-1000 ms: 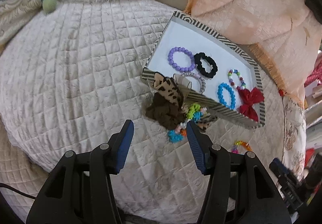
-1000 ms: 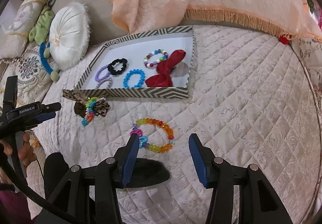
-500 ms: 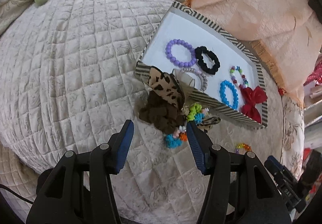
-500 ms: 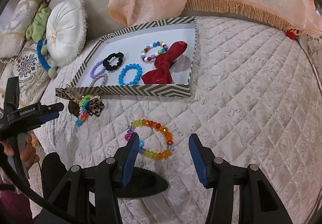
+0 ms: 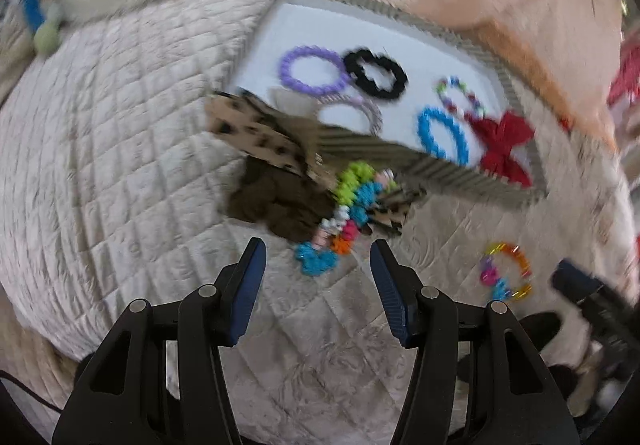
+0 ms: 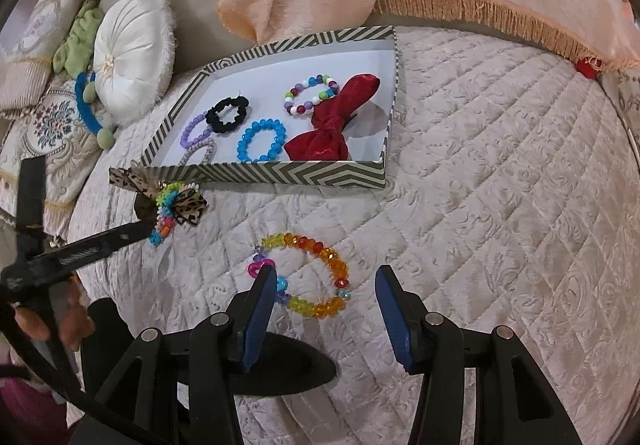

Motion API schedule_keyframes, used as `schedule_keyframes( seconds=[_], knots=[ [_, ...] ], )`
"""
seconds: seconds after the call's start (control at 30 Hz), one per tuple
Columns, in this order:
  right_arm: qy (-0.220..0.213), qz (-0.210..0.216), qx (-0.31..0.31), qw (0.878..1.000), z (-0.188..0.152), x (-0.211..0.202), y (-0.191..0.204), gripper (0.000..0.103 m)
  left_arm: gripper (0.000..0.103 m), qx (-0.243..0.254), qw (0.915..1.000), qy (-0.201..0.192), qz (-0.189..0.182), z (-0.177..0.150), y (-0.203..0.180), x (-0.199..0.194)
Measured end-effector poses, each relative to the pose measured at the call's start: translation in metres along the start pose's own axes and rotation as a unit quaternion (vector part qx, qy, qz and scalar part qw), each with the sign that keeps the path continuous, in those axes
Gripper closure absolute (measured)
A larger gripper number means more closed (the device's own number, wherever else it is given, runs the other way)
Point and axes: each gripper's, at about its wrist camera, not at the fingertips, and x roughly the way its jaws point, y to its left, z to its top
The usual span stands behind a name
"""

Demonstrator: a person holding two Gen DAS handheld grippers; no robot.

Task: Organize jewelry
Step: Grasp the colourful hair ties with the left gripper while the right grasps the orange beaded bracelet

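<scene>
Quilted bedding (image 6: pixel 500 205) carries a striped tray (image 6: pixel 280 175) at twelve o'clock. Left hand-held gripper (image 5: pixel 316 265) hangs spread, empty, over the multicolour bracelet (image 5: pixel 340 217) lying on a leopard bow (image 5: pixel 256 137). Right hand-held gripper (image 6: pixel 326 285) is spread around the amber bead bracelet (image 6: pixel 316 269), pads apart from it.

Glossy faceted bead bracelet (image 6: pixel 310 277); matt quilted cloth bedspread (image 6: pixel 500 205).

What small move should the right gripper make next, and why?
Probably lower the right gripper and close its fingers on the orange and yellow bead bracelet. It lies on the quilt between the open fingers, still outside the striped tray.
</scene>
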Motion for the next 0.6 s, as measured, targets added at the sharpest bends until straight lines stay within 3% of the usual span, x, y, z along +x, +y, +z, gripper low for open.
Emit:
schedule_keyframes(
  seconds=[0.1,0.37,0.43,0.47,0.6],
  knots=[
    [0.002,-0.002,-0.005,1.000,0.000,0.000,-0.002,0.054,0.049,0.006,0.9998,-0.004,0.021,0.001,-0.005,0.012],
    [0.029,-0.022,-0.035,0.999,0.012,0.024,-0.004,0.054,0.050,0.015,0.9993,0.007,0.035,0.007,-0.012,0.031],
    [0.047,-0.032,-0.065,0.996,0.013,0.037,0.002,0.054,0.062,0.015,0.9992,0.004,0.037,0.009,-0.013,0.032],
    [0.054,-0.042,-0.080,0.994,0.014,0.043,0.005,0.057,0.074,0.017,0.9989,0.003,0.042,0.009,-0.013,0.031],
    [0.062,-0.079,-0.146,0.984,0.015,0.061,0.020,0.067,0.081,0.012,0.9997,0.005,0.020,0.011,-0.006,0.029]
  ],
)
